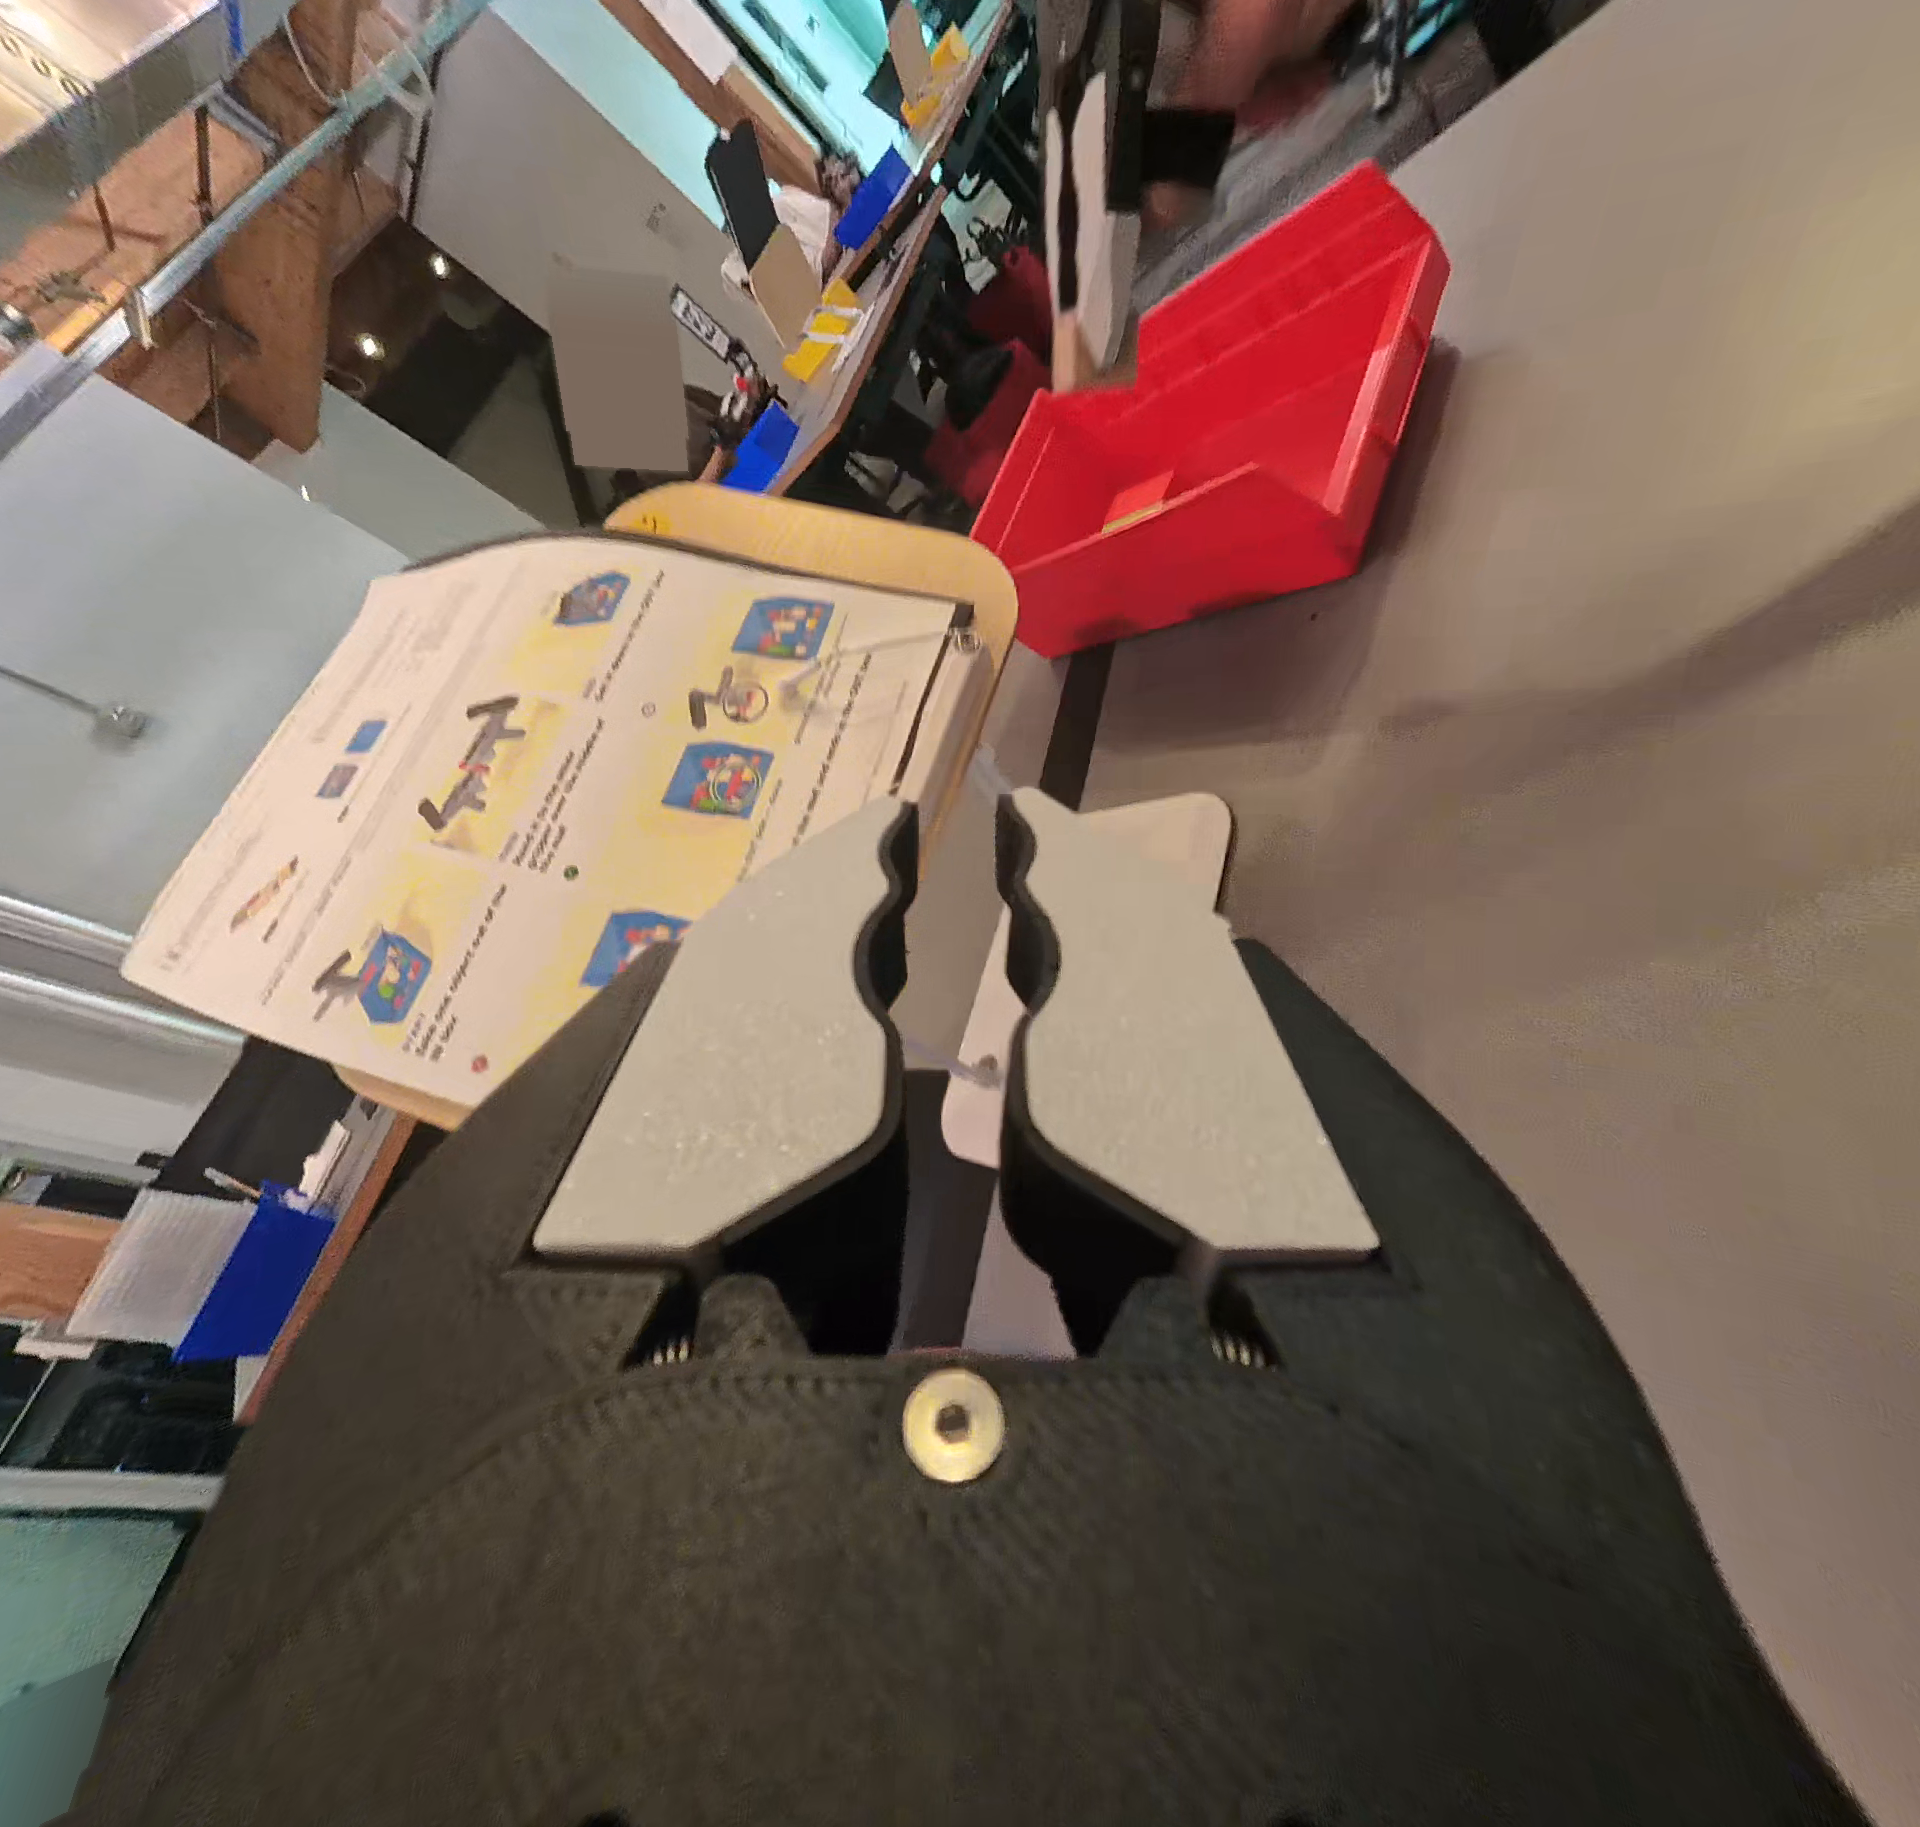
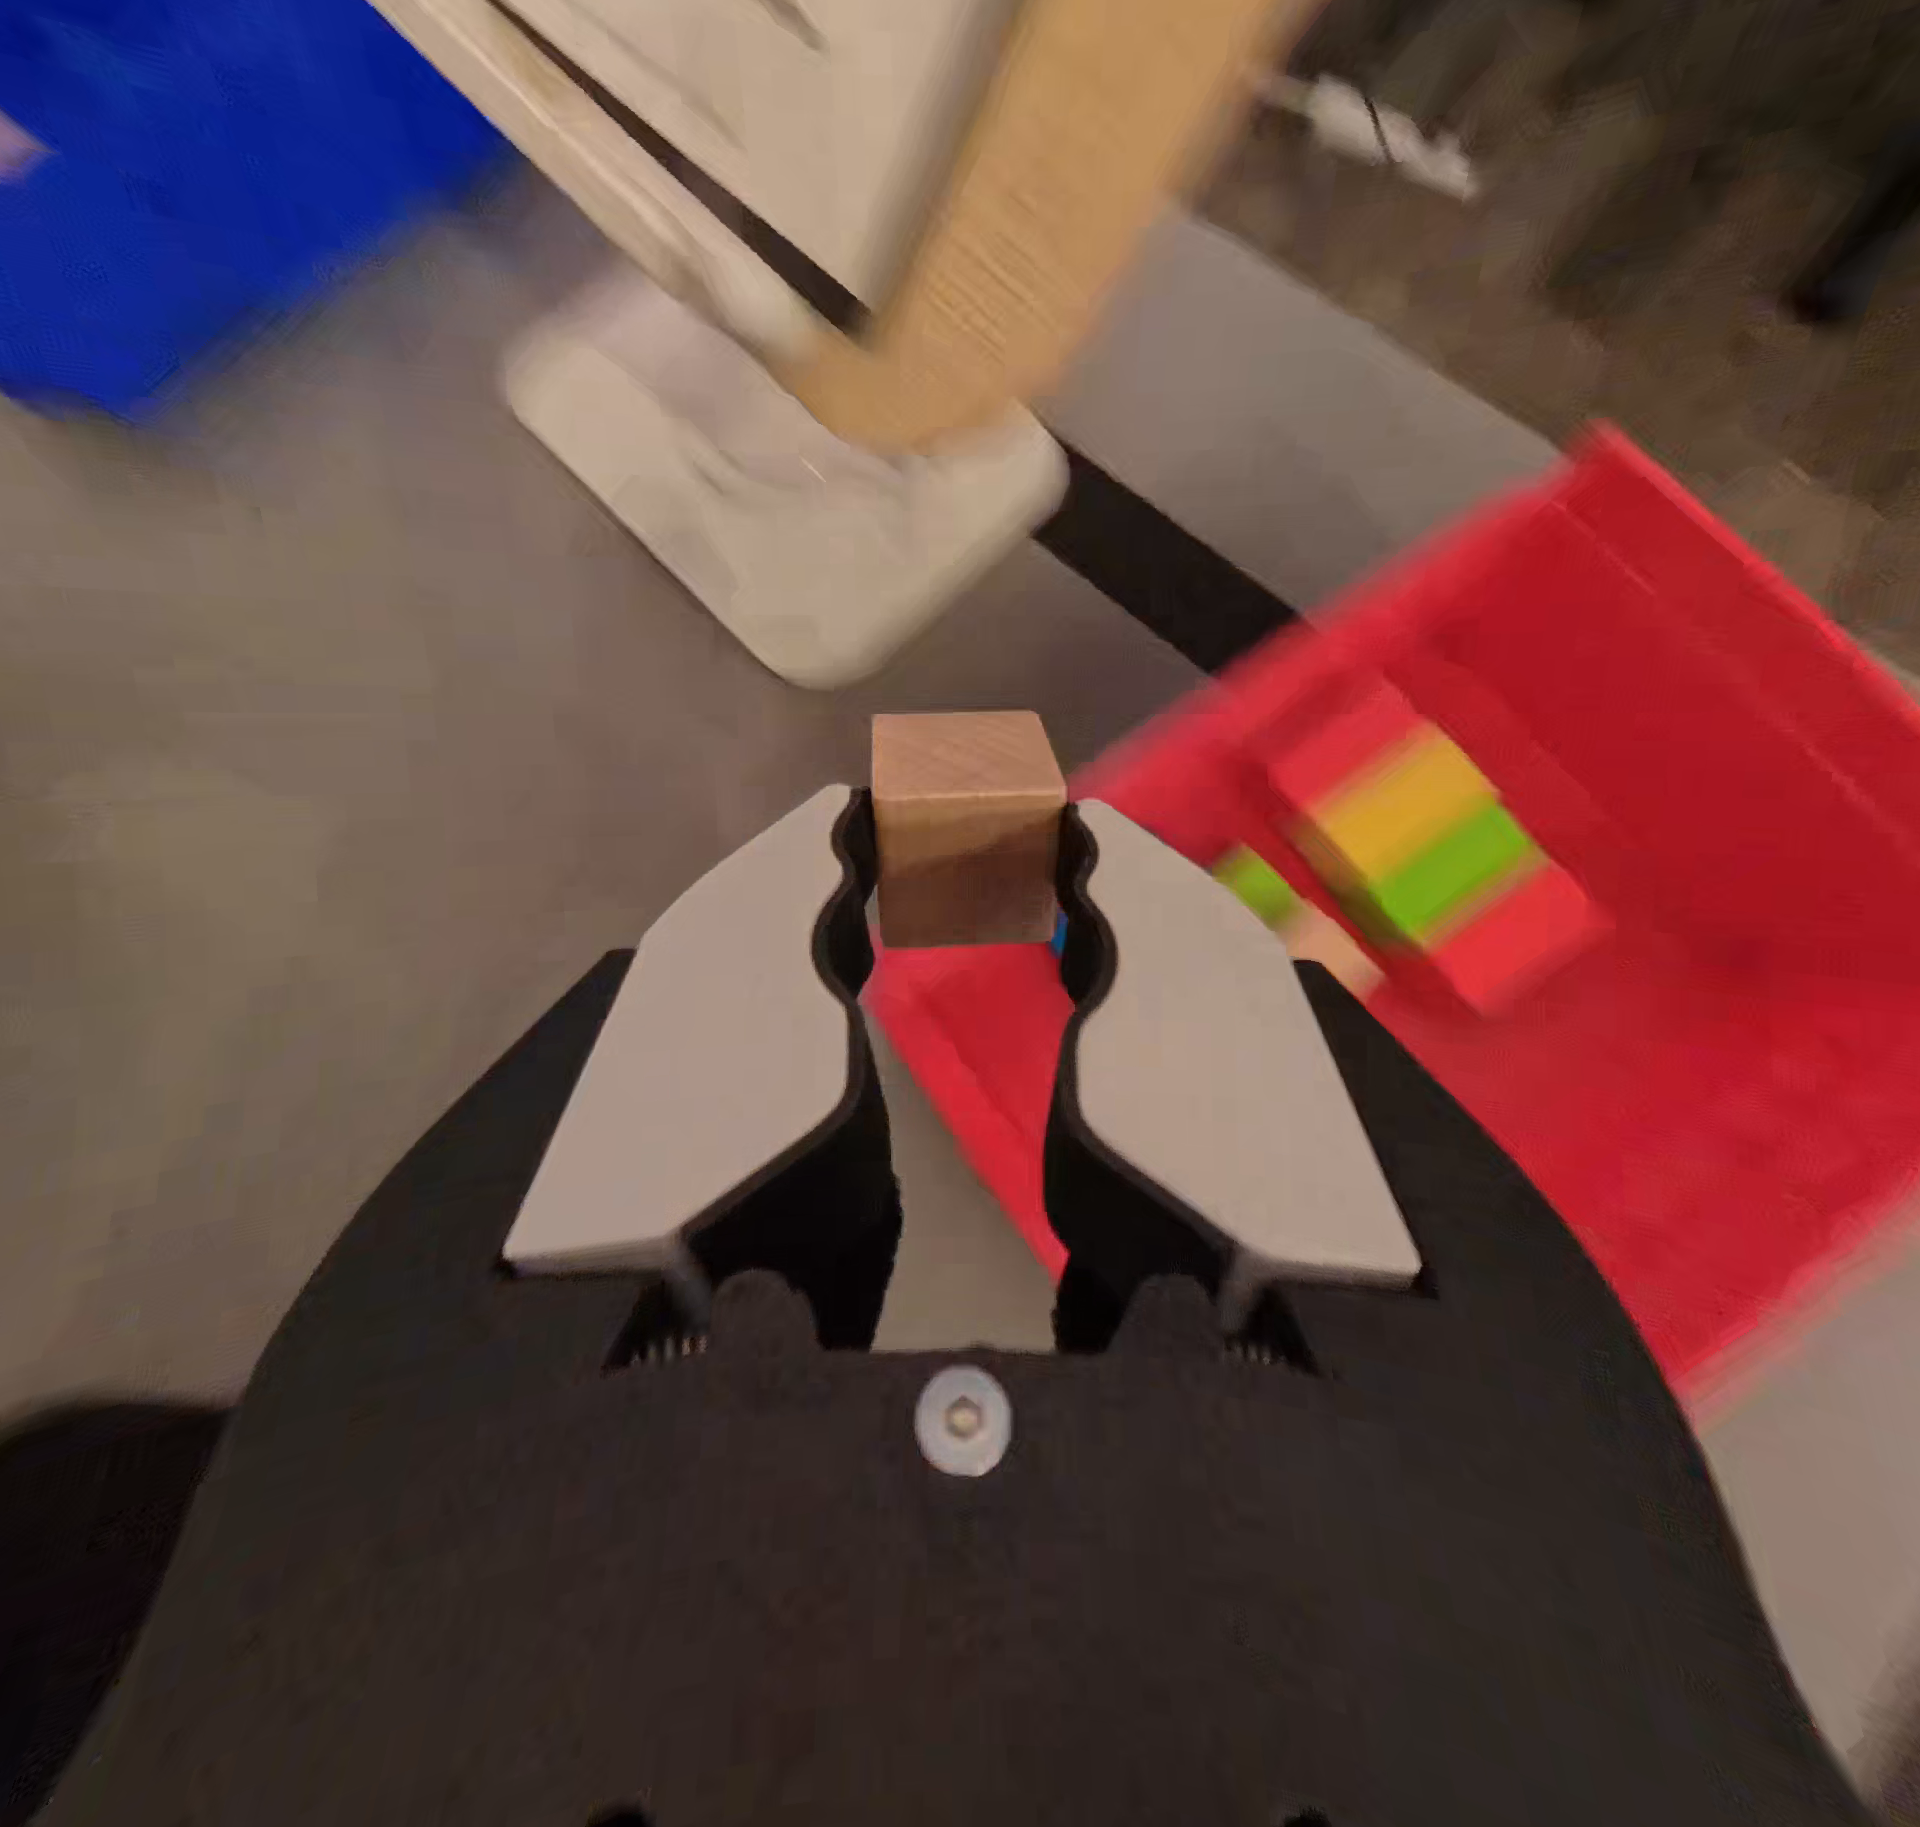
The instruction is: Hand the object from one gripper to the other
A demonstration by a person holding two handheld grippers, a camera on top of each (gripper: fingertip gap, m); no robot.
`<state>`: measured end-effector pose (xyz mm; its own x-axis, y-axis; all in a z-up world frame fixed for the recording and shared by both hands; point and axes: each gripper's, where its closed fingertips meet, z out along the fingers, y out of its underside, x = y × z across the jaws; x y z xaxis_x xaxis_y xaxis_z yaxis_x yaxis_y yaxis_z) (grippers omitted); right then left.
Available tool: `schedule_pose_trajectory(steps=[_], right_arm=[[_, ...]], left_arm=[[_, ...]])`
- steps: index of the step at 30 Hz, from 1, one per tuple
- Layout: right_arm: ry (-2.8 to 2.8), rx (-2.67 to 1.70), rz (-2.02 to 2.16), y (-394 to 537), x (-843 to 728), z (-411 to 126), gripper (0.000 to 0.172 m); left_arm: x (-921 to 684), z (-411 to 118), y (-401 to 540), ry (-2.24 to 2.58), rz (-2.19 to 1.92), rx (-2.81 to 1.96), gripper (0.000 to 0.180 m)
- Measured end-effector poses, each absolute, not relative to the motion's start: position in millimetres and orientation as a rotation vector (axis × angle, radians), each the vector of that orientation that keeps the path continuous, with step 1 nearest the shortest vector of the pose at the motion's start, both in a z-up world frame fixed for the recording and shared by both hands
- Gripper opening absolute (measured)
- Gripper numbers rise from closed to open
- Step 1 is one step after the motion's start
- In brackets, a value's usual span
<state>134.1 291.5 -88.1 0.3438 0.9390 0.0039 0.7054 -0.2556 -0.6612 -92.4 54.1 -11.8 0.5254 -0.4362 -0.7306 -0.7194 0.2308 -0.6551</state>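
A grey surface (image 1: 1558,842) runs through both views, split by a dark seam (image 1: 1075,728). Behind it stand long wooden workbenches (image 1: 883,323) carrying blue and yellow bins. White walls (image 1: 156,582) rise to exposed timber beams (image 1: 281,219), a metal duct (image 1: 114,21) and small recessed lights (image 1: 366,347).

My right gripper (image 2: 964,842) clamps a plain wooden cube (image 2: 966,832), both pads pressed on it, above the red bin (image 2: 1662,1102) holding blurred coloured blocks (image 2: 1434,852).
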Motion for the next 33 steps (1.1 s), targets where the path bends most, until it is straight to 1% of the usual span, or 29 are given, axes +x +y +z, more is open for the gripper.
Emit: schedule_pose_trajectory(steps=[3, 7, 13, 22, 31, 33], right_arm=[[-1.632, -2.13, 0.143, 346.4, 191.0, -132.4, 0.031], [-1.976, -2.075, -0.157, 373.9, 217.4, -183.5, 0.032], [-2.229, -1.987, -0.167, 388.2, 221.4, -226.1, 0.032], [-2.386, -1.902, -0.21, 400.8, 219.1, -243.4, 0.032], [-2.413, -1.894, -0.169, 402.0, 210.2, -254.2, 0.032], [-2.405, -1.909, -0.181, 403.1, 211.0, -254.0, 0.04]], left_arm=[[-101.3, -26.7, 56.5, 1.09, 0.284, -1.452, 0.013], [-106.8, -43.7, 59.5, 1.109, 0.307, -1.509, 0.013], [-116.2, -56.9, 60.9, 1.122, 0.314, -1.562, 0.014], [-120.9, -67.5, 63.1, 1.132, 0.317, -1.595, 0.015], [-116.3, -73.4, 64.6, 1.159, 0.314, -1.604, 0.017], [-117.1, -75.0, 64.8, 1.164, 0.312, -1.611, 0.018]])
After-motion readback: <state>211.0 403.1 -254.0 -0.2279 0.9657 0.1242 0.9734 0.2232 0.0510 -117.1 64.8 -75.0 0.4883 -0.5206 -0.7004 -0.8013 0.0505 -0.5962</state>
